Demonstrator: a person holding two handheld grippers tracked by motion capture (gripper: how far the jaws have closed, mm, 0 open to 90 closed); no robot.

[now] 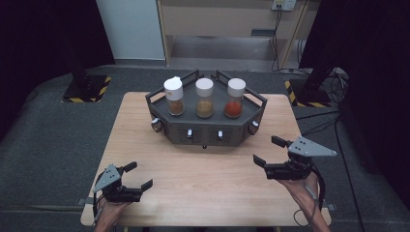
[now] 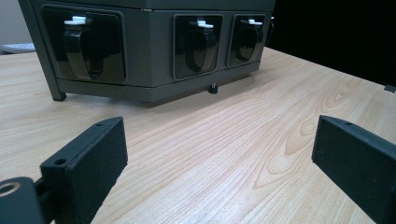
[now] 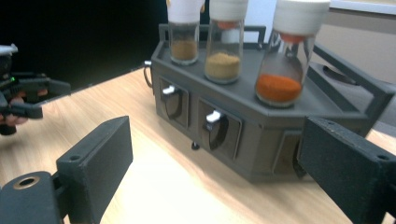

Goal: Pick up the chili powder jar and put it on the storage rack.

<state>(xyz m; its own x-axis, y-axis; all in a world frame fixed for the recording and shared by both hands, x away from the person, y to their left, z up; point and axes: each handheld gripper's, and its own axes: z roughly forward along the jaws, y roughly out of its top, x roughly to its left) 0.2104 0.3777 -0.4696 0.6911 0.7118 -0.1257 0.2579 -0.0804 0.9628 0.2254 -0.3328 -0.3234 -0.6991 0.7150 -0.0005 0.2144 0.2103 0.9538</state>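
While both grippers, left [image 1: 140, 175] and right [image 1: 267, 151], gape empty above the table [image 1: 145, 125], three spice jars [image 1: 205, 98] stand on the dark rack [image 1: 208, 128] ahead.

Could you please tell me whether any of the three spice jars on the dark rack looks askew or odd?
The left jar stands out: its white cap sits tilted with a corner raised, while the other two caps look flat.

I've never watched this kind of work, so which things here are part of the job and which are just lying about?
Part of the job:
- dark spice rack
- three jars: brown powder, tan powder, red powder
- left gripper and right gripper, both open

Just about:
- wooden table
- yellow-and-black striped stand bases on the floor
- wall cables
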